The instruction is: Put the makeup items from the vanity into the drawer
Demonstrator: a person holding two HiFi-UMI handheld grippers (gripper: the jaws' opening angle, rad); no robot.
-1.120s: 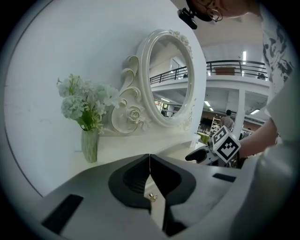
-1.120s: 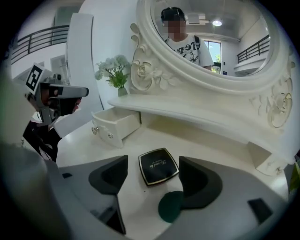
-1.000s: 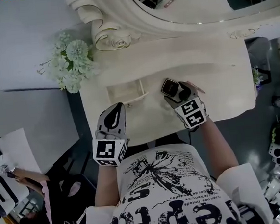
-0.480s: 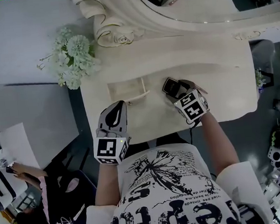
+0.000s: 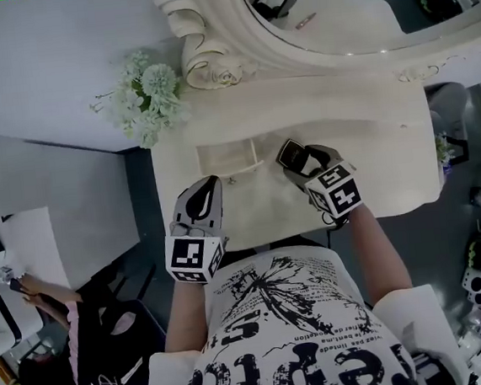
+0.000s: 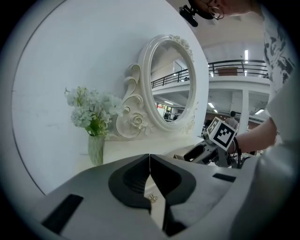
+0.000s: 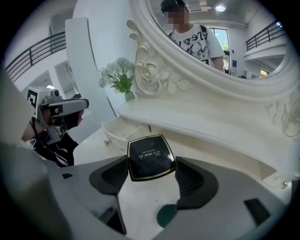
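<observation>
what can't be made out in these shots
Inside of the drawer: the right gripper view sees it at a shallow angle over its rim, and the head view shows it too small and washed out.
Underside of the compact, and whether it rests on the vanity: hidden by the compact itself and, in the head view, by the right hand-held gripper.
The slim pink thing reflected in the mirror: too small to name.

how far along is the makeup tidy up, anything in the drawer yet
Done: the drawer is pulled open, and what shows of its inside looks bare. In hand: the right gripper is closed on a black compact, just to the right of the drawer in the head view. The left gripper is shut and empty. Left: move the compact over the drawer and release it.
</observation>
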